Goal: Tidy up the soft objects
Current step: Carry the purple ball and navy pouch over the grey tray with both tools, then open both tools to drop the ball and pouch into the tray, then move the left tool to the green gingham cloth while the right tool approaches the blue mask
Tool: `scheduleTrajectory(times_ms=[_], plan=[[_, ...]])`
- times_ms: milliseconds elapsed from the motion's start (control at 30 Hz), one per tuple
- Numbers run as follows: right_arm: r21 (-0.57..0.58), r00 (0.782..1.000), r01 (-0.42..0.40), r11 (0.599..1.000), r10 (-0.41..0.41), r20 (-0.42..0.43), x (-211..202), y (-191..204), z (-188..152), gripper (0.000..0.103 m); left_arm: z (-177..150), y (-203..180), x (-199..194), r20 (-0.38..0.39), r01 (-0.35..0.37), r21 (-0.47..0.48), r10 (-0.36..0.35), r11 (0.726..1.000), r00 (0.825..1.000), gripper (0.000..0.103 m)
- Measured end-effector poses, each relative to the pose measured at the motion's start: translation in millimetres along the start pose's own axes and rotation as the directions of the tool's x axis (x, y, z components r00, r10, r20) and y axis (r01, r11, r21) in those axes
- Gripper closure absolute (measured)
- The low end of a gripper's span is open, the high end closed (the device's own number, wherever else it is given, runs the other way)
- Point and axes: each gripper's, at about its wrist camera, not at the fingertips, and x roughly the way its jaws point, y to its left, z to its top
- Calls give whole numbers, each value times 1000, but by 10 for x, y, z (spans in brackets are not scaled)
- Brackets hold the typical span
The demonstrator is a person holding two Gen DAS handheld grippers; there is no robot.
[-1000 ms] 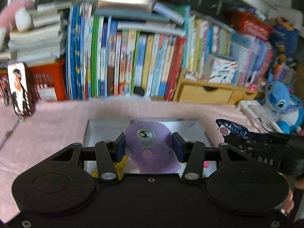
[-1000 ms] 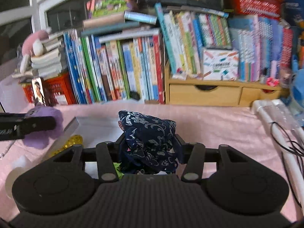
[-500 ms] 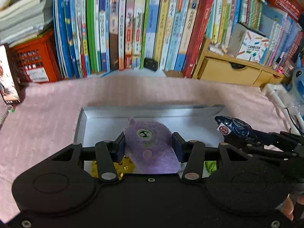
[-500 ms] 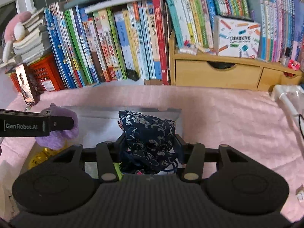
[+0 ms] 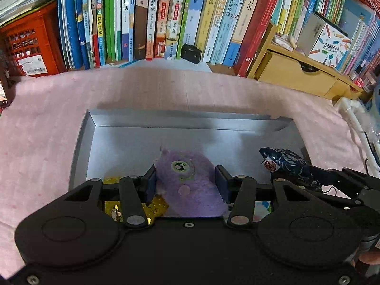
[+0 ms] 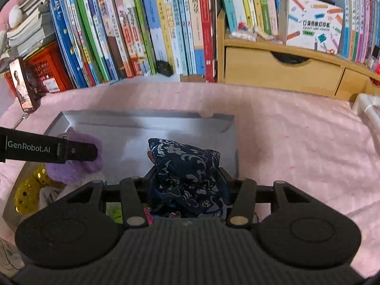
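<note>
1. Left wrist view: our left tool (image 5: 186, 185) is clamped on a purple plush toy (image 5: 187, 185), pads pressed into both its sides, held over the near half of the silver tray (image 5: 123, 140).
2. Beside the plush, at the tray's right edge, our right tool (image 5: 332, 185) grips a dark blue patterned pouch (image 5: 285, 161).
3. The tray lies on a pink cloth (image 5: 42, 123); books (image 5: 166, 19) stand behind it.
4. Right wrist view: our right tool (image 6: 187, 182) is closed on the pouch (image 6: 187, 166), above the tray's (image 6: 133, 121) near right part.
5. The left tool (image 6: 78, 152) holds the plush (image 6: 78, 168) over the tray's left side; a yellow sequined item (image 6: 28, 190) lies below it.
</note>
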Motion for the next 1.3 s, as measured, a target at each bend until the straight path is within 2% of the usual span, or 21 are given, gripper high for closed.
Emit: scheduleTrajectory(times_ms=[267, 300, 367, 467, 567, 633, 767, 900, 967, 1100, 1300], plan=[[2, 999, -6, 1000, 6, -32, 91, -16, -36, 46, 9, 46, 68, -22, 14, -29, -15, 999, 1000, 55], [3, 1000, -7, 1000, 7, -30, 93, -16, -43, 45, 10, 55, 61, -19, 24, -36, -24, 999, 1000, 54], [11, 1000, -7, 1000, 7, -29, 88, -25, -46, 35, 16, 78, 33, -14, 43, -49, -44, 998, 999, 51], [20, 1000, -19, 1000, 19, -21, 35, -42, -37, 32, 37, 122, -45, -2, 63, -76, -63, 995, 998, 44], [22, 1000, -28, 999, 28, 4, -74, -44, -22, 26, 38, 153, -181, 33, 73, -82, -70, 994, 997, 42], [21, 999, -30, 999, 29, 38, -187, -45, -12, 20, 14, 173, -301, 75, 83, -80, -77, 993, 994, 34], [29, 993, -50, 998, 46, 109, -451, -77, -20, 15, -78, 223, -593, 152, 96, -71, -84, 993, 985, 28], [30, 980, -56, 998, 49, 190, -776, -116, -92, 13, -249, 257, -922, 219, 128, -74, -109, 989, 970, 18], [20, 968, -52, 998, 45, 246, -953, -133, -167, 10, -367, 247, -1087, 253, 136, -55, -118, 989, 960, 18], [-17, 938, -27, 1000, 31, 346, -1282, -134, -403, 4, -631, 180, -1404, 330, 130, 28, -132, 991, 935, 15], [-32, 901, -24, 999, 36, 432, -1614, -144, -761, 1, -1099, -9, -1783, 420, 124, 157, -180, 980, 889, 10]])
